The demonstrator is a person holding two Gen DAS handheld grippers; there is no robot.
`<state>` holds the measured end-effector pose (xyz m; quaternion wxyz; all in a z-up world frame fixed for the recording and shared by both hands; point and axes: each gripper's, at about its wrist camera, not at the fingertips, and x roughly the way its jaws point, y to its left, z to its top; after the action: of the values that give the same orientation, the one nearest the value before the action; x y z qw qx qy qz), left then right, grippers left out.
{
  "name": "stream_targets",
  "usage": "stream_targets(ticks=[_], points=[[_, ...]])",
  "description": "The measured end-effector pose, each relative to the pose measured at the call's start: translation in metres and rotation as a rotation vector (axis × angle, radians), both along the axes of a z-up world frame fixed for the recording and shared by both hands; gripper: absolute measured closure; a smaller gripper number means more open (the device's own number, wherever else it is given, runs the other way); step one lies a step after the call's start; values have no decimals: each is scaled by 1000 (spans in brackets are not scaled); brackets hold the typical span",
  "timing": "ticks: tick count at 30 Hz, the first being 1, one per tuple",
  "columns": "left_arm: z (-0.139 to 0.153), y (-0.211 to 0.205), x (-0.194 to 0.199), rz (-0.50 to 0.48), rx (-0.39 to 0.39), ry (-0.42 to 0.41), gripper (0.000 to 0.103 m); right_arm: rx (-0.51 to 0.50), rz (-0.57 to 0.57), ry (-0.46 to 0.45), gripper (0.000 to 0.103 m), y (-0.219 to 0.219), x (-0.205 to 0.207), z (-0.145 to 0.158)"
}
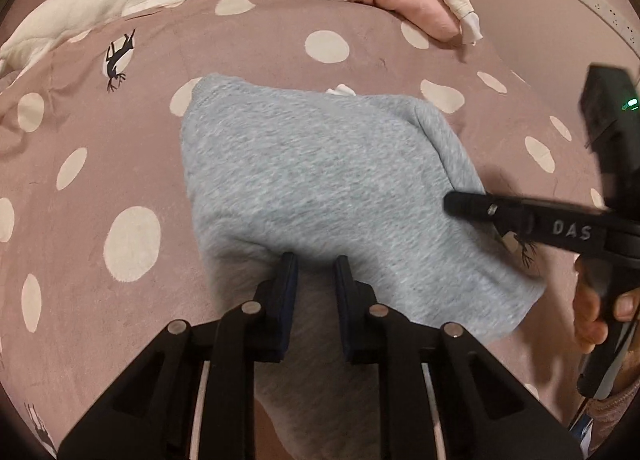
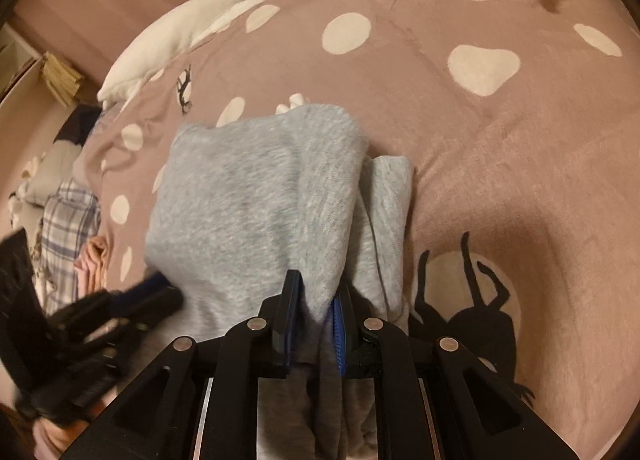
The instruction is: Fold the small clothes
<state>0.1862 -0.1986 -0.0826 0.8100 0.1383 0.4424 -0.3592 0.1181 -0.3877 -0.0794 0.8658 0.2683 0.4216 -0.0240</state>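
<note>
The grey garment (image 1: 320,180) is spread on the bed (image 1: 100,164), its near edge gathered by both; the left gripper (image 1: 314,264) is nearly closed on cloth; the right gripper (image 2: 316,288) is pinched onto its right fold, long axis running away.

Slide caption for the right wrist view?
Right gripper clamps the folded grey garment on a polka-dot bedspread.
</note>
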Motion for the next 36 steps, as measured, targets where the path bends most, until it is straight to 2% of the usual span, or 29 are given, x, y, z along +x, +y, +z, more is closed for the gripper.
stream_targets(ticks=[3, 6, 8, 11, 14, 16, 18, 21, 25, 28, 32, 34, 36], points=[[-2, -1, 2, -11, -5, 3, 86, -181, -51, -62, 86, 8, -7, 27], [-3, -2, 4, -16, -13, 4, 86, -155, -20, -150, 85, 8, -2, 46], [-3, -1, 4, -16, -18, 4, 86, -111, 15, -160, 85, 8, 9, 49], [-3, -1, 2, -18, -20, -2, 86, -94, 39, -121, 85, 11, 32, 39], [-3, -2, 0, -26, -20, -2, 86, -81, 35, 15, 85, 13, 58, 9], [-3, -3, -1, -29, -13, -12, 85, -82, 33, 43, 85, 15, 61, -3], [-3, -4, -3, -29, -6, -24, 84, -67, 20, 32, 86, 14, 55, -1], [-3, -3, -2, -25, -8, -22, 84, -107, 20, 23, 85, 18, 44, 13], [-3, -2, 0, -17, -18, -10, 83, -180, 108, -65, 85, 36, 12, 36], [-3, -3, -1, -13, -13, -15, 83, -207, 160, -84, 85, 48, -13, 39], [-2, -2, -1, -3, -15, -8, 83, -265, 205, -23, 85, 60, -29, 25], [-1, 0, -1, 3, -25, 8, 83, -300, 199, 43, 85, 64, -28, 8], [1, 3, -3, 11, -35, 13, 83, -292, 188, 54, 85, 63, -27, -4]])
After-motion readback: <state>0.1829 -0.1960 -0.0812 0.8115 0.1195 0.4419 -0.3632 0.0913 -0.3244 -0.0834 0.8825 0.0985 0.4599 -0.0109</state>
